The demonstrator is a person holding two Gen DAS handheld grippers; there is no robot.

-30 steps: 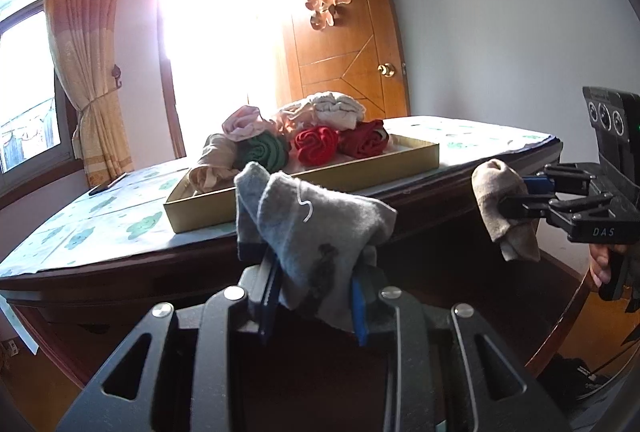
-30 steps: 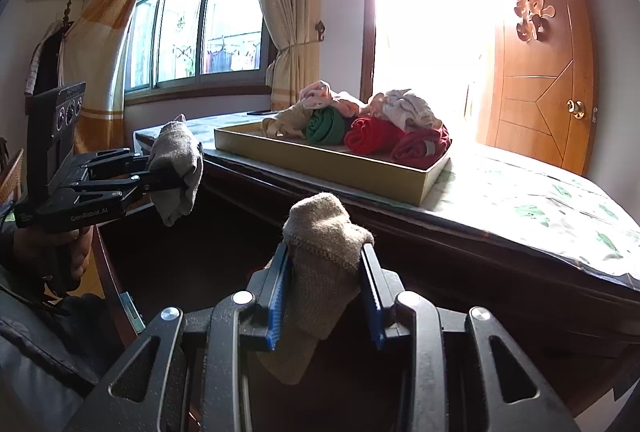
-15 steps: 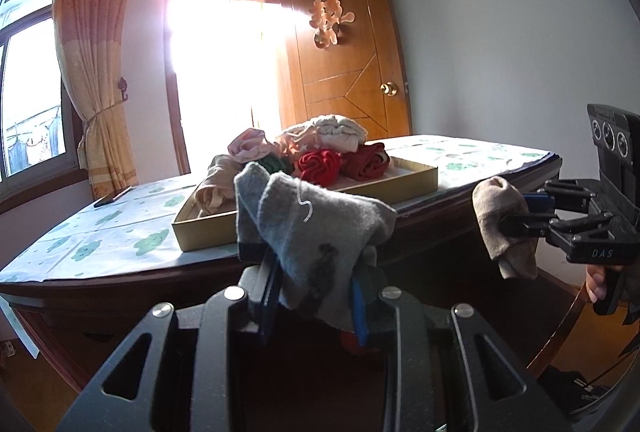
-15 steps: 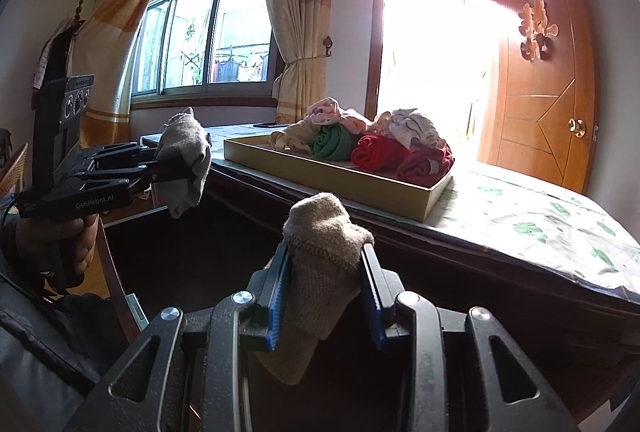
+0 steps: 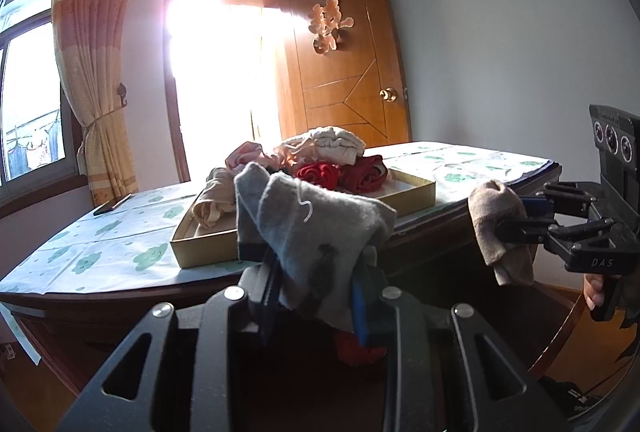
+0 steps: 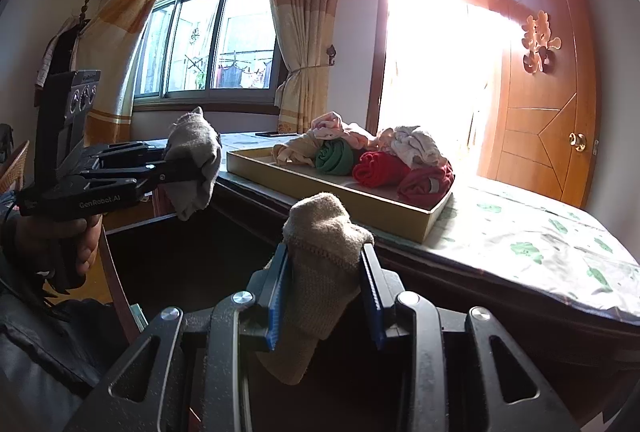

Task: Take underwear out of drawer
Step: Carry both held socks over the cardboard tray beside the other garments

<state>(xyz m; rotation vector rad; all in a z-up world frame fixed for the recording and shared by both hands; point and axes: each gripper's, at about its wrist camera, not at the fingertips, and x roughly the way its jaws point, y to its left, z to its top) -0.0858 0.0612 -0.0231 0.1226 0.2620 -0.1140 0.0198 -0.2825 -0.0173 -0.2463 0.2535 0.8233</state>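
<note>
My left gripper (image 5: 316, 272) is shut on a grey knitted garment (image 5: 312, 224) that bulges up over its blue pads. My right gripper (image 6: 326, 272) is shut on a beige knitted garment (image 6: 324, 244), which hangs down between the fingers. Each wrist view also catches the other gripper: the right gripper (image 5: 516, 220) with the beige garment (image 5: 496, 228) at the right, the left gripper (image 6: 180, 161) with the grey garment (image 6: 196, 163) at the left. Both are held in front of the table edge, above the dark open drawer (image 6: 180, 252), where a red item (image 5: 356, 348) lies.
A flat gold tray (image 6: 360, 203) on the flowered tablecloth (image 6: 540, 240) holds several rolled and loose garments in red, green, pink and cream. A dark phone (image 5: 112, 205) lies at the far left of the table. A person's hand (image 6: 60, 244) grips the left handle. Behind are a wooden door and bright windows.
Both views have tipped slightly upward, so the table and tray sit lower in the picture. Both grips on the garments are unchanged.
</note>
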